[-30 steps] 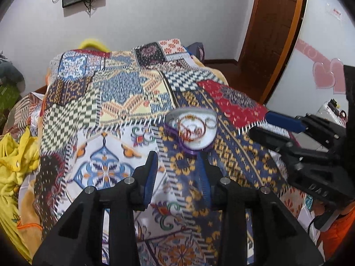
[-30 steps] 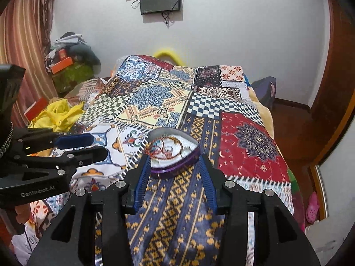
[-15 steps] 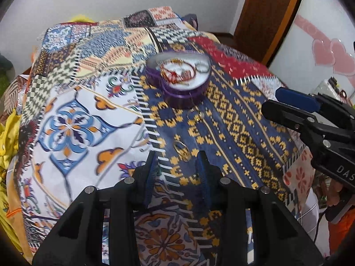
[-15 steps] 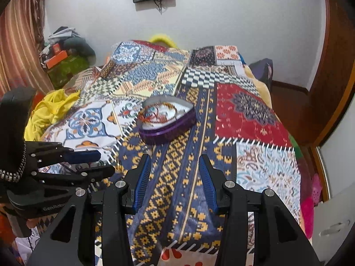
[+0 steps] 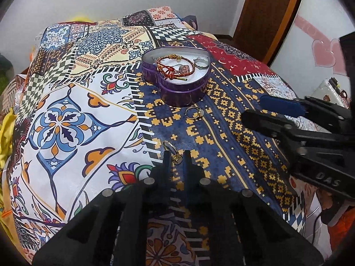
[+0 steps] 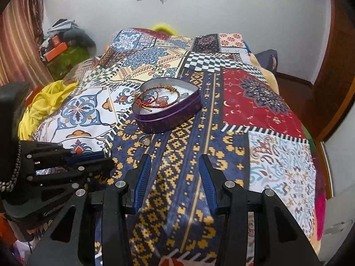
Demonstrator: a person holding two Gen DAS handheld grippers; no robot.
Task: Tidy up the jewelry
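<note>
The left gripper [image 5: 176, 158] has its jaws nearly closed around a ring [image 5: 170, 149] lying on the quilt [image 5: 66, 102]; whether they pinch it yet cannot be told. The ring is light, rigid, smooth metal and likely to slip; grip it across the band. A second ring [image 5: 193, 112] lies just beside the purple heart-shaped tin [image 5: 177, 88], which holds corded bracelets. The right gripper [image 6: 175, 177] hovers wide open, empty.
</note>
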